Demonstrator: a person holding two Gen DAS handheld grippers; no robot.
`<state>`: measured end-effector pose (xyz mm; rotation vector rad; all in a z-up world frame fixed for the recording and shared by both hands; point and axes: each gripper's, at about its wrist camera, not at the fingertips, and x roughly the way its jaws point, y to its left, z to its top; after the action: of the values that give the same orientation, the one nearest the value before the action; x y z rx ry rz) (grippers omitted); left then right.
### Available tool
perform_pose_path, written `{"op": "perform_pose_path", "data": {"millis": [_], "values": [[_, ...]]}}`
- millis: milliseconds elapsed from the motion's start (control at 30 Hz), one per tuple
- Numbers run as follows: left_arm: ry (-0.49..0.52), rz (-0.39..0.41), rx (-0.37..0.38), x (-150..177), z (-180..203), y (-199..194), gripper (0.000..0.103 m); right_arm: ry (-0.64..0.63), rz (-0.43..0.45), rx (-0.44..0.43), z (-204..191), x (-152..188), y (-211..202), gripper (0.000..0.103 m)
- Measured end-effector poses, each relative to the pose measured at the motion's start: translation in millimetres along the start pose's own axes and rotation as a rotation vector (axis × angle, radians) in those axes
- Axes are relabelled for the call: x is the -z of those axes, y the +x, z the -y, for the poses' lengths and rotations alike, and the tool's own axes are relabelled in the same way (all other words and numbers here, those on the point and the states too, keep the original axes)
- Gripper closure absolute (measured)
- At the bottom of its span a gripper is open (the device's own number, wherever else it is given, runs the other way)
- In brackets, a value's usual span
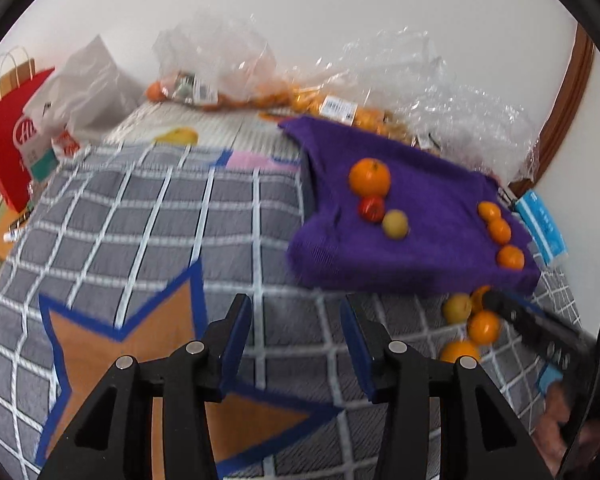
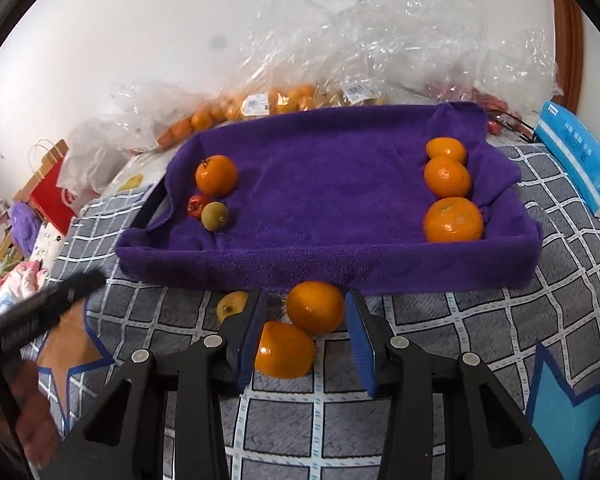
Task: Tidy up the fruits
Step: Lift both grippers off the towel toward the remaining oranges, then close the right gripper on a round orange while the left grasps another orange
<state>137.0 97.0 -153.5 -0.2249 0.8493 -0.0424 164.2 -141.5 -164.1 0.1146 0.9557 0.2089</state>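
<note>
A purple towel [image 2: 320, 184] lies over a shallow tray on the grey checked blanket [image 2: 460, 320]. On its right side three oranges [image 2: 447, 178] sit in a row. On its left are an orange [image 2: 216, 175], a small red fruit [image 2: 198, 205] and a greenish fruit [image 2: 214, 216]. In front of the towel lie two oranges and a yellow fruit [image 2: 231, 306]. My right gripper [image 2: 306, 298] is open, with the farther orange [image 2: 315, 307] between its tips and a gap at the left pad; the nearer orange [image 2: 285, 350] lies under it. My left gripper [image 1: 295, 306] is open and empty over the blanket.
Clear plastic bags [image 2: 340, 48] with more oranges lie along the white wall behind the towel. A blue and white pack [image 2: 576, 152] is at the right. A red paper bag [image 1: 8, 140] stands at the far left. A person's hand [image 2: 32, 420] shows at the lower left.
</note>
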Motion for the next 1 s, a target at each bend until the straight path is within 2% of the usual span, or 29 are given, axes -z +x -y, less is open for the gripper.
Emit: {"op": "perform_pose_path", "data": {"millis": [200,267,400,567,667,800,1000], "values": [[0.007,-0.022,0.008,10.5,-2.6,9.0,0.059,0.056,-0.050,0.014,2.6,-3.6,13.8,0.063],[0.018,-0.017,0.001,13.3,-2.2,10.1,0.059,0.079,-0.055,0.016,6.4,-4.3,15.7,0.069],[0.036,0.001,-0.005,16.8,-1.2,8.9,0.059,0.106,-0.039,-0.001,13.2,-7.9,6.4,0.069],[0.046,0.001,-0.021,17.0,0.9,9.2,0.059,0.065,0.023,0.070,21.1,-4.3,-20.0,0.069],[0.039,0.002,-0.015,17.2,0.7,9.0,0.059,0.024,0.027,0.131,31.2,9.2,-28.9,0.069],[0.037,0.001,-0.016,17.6,0.5,9.3,0.059,0.036,-0.033,0.107,48.2,27.1,-21.0,0.069],[0.044,-0.004,-0.017,17.6,1.0,9.5,0.058,-0.001,0.008,0.126,44.9,39.7,-15.2,0.068]]}}
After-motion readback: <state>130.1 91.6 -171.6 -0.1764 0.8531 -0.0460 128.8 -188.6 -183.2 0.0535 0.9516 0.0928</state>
